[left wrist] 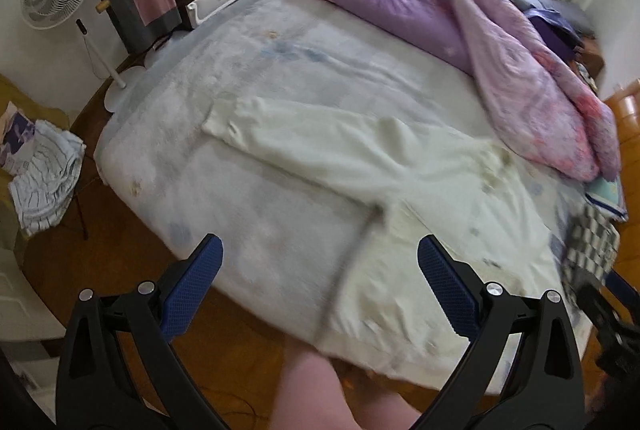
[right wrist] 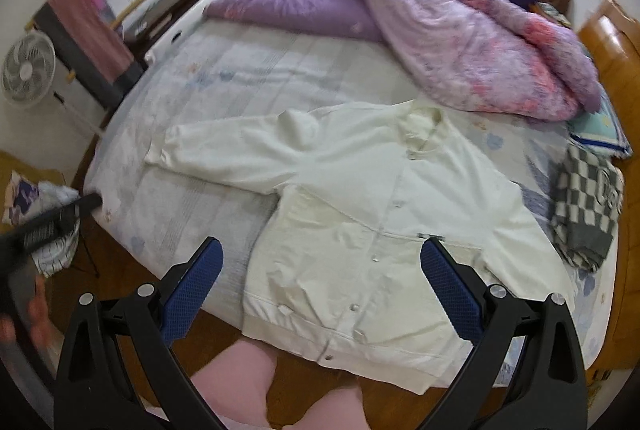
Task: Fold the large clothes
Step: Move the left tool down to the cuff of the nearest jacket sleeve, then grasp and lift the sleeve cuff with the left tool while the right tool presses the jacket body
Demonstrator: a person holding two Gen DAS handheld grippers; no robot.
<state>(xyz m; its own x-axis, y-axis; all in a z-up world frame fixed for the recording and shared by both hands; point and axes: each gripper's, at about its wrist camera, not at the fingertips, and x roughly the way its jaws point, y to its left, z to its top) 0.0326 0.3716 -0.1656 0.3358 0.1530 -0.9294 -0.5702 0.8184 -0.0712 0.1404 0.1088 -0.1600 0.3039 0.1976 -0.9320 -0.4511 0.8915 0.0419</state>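
A cream jacket lies flat, front up, on the bed, one sleeve stretched toward nine o'clock. Both the left gripper and right gripper hover wide apart, empty. Best to pinch that sleeve's cuff and fold it straight across the chest.

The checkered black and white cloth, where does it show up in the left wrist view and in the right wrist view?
Left wrist view: the checkered cloth sits at the far right edge, only partly seen, on the bed's right side.
Right wrist view: it lies at the right, mid-height, crumpled beside the white jacket.
Shared landmark: the purple quilt bunched at the back right of the bed, just beyond the cloth in both views.
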